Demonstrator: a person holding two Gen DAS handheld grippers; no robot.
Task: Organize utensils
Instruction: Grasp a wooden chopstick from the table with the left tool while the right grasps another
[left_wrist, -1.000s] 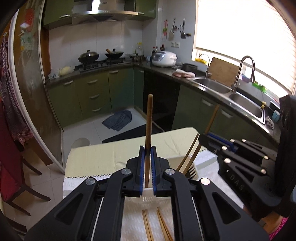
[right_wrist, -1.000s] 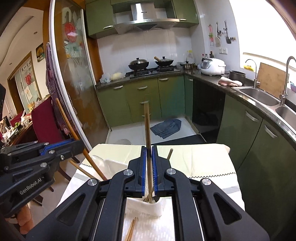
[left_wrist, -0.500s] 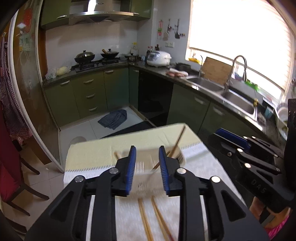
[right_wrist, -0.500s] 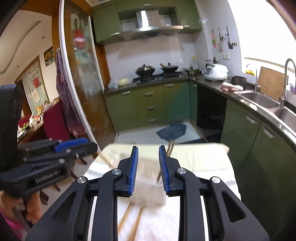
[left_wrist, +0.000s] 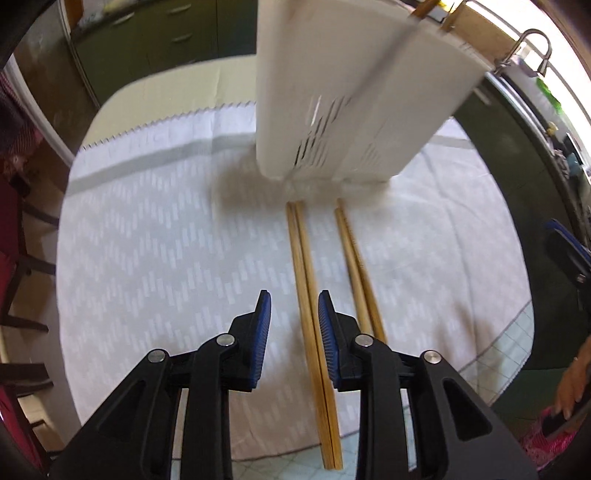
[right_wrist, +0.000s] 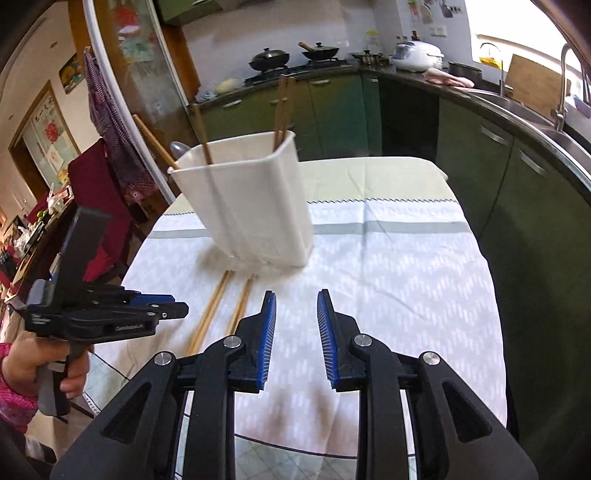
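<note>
- Slotted walls of the white plastic utensil holder are seen only by the left wrist; upright chopsticks inside, only by the right.
- Two wooden chopstick pairs lie near the holder on patterned cloth.
- Left gripper is spread around one pair; right gripper is spread, empty.

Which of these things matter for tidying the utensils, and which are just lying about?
Part of the job:
- chopsticks on the cloth
- white utensil holder
- left hand-held gripper
- right hand-held gripper

Just lying about:
- woks on the stove
- rice cooker
- cutting board
</note>
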